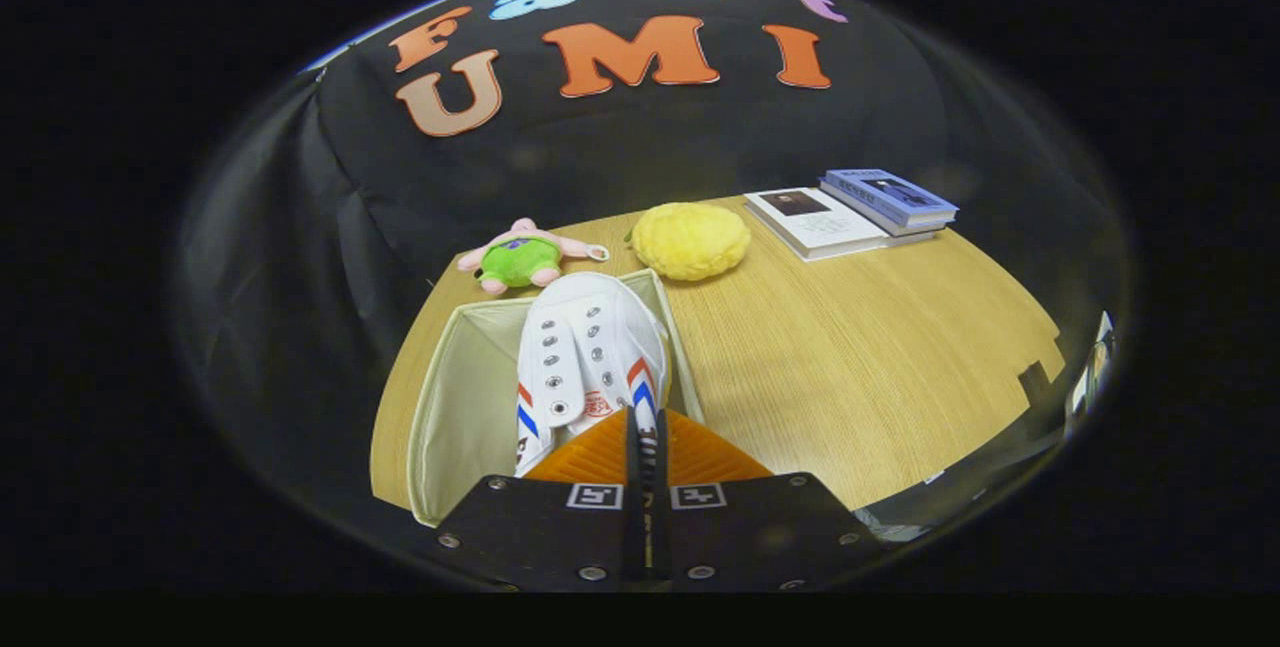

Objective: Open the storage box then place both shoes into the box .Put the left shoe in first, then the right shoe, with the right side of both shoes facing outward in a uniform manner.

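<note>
A white canvas shoe (585, 357) with red and blue chevrons hangs toe-forward over the open beige storage box (455, 397). My gripper (646, 437) is shut on the shoe's heel edge, its two orange fingers (590, 452) pressed together with only a thin slit between them. The shoe sits over the right half of the box, close to the box's right wall. The box's left half shows bare lining. The box floor beneath the shoe is hidden.
The box stands on a wooden table (850, 357). Beyond it lie a pink and green plush toy (520, 259) and a yellow round plush (690, 240). Two books (850, 212) are stacked at the far right. Black cloth walls close the booth behind.
</note>
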A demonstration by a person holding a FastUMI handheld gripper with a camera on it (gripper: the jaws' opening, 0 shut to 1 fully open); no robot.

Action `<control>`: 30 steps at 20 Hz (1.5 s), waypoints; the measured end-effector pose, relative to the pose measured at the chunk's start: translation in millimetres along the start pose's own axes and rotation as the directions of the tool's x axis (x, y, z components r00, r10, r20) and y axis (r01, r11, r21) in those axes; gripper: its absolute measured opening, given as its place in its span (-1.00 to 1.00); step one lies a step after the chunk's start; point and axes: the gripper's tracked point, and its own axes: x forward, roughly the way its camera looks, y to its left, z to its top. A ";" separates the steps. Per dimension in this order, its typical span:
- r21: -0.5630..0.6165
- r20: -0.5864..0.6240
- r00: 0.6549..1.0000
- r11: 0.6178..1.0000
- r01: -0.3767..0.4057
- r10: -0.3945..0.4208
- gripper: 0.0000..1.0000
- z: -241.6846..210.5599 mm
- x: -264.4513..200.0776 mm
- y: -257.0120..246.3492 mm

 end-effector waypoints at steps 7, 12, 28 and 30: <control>0.016 0.042 0.997 0.998 -0.059 0.059 -0.42 10.2 -3.2 17.9; -0.001 0.137 0.989 0.999 -0.046 0.046 0.98 48.4 -21.1 1.0; -0.013 0.470 0.883 1.000 0.002 0.004 0.98 202.6 -132.3 -127.7; -0.015 0.497 0.867 1.000 -0.003 0.010 0.98 214.2 -144.9 -143.2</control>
